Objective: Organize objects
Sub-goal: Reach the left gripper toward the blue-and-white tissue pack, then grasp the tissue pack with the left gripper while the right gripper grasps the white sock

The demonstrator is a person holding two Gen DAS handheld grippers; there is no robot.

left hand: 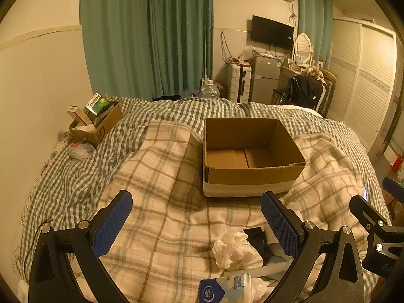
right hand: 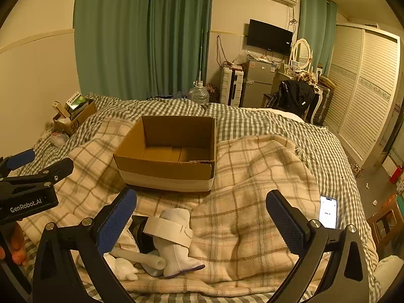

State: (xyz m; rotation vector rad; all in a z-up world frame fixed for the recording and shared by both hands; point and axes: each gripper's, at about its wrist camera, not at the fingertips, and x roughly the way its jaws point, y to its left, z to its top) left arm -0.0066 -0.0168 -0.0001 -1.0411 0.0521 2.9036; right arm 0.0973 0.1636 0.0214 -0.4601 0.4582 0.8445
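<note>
An empty open cardboard box (left hand: 250, 156) (right hand: 171, 151) sits on a plaid blanket on the bed. A small pile lies near me: a crumpled white cloth (left hand: 234, 248), a tissue pack (left hand: 224, 289), a white sock (right hand: 176, 242), a roll of white tape (right hand: 168, 229), a white tube (right hand: 140, 257). My left gripper (left hand: 197, 224) is open and empty above the blanket, left of the pile. My right gripper (right hand: 202, 222) is open and empty, just right of the sock. Each gripper shows at the edge of the other's view.
A smaller cardboard box (left hand: 97, 123) full of packets stands at the bed's far left by the wall. A phone (right hand: 328, 212) lies lit on the blanket at right. A chair (right hand: 293, 98), fridge (right hand: 257, 85) and wardrobe (right hand: 363, 91) stand beyond the bed.
</note>
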